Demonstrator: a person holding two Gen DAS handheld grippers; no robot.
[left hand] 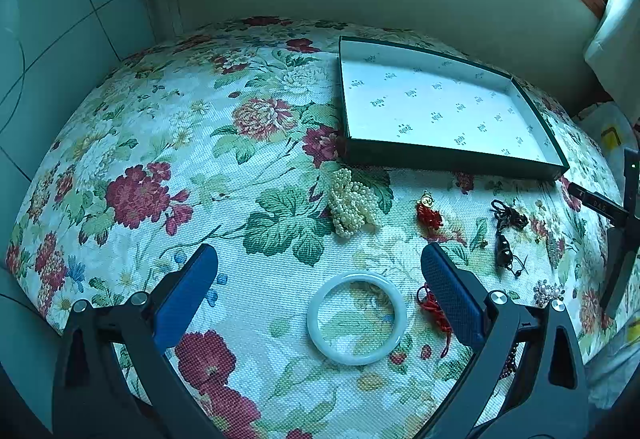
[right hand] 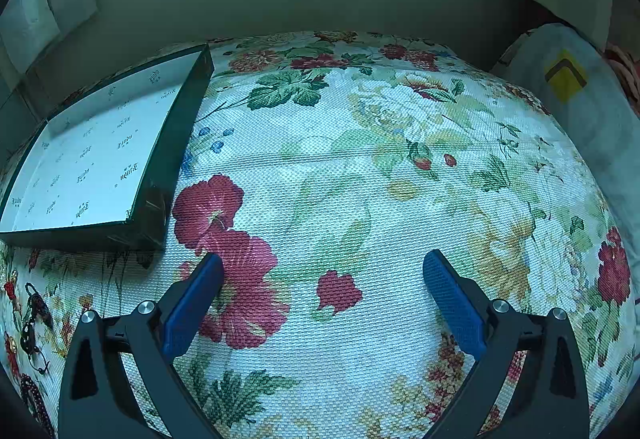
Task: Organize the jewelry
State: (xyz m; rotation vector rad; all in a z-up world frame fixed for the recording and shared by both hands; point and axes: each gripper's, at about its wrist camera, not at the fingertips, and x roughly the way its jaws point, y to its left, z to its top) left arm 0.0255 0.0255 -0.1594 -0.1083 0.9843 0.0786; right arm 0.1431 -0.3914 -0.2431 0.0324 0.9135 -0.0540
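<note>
One bangle (left hand: 357,318), one pearl strand (left hand: 352,208), one box (left hand: 448,163) (empty); both grippers (left hand: 320,271) (right hand: 323,275) hover wide open, holding nothing.

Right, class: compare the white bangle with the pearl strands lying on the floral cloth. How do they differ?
The white bangle is one smooth rigid ring; the pearl strands are many small beads in a loose heap. The bangle lies between the left gripper's open fingers; the pearls lie farther off, near the box. Both are pale and rest on the cloth.

One box (left hand: 448,155), one bangle (left hand: 320,335), one pearl strand (left hand: 352,207)
</note>
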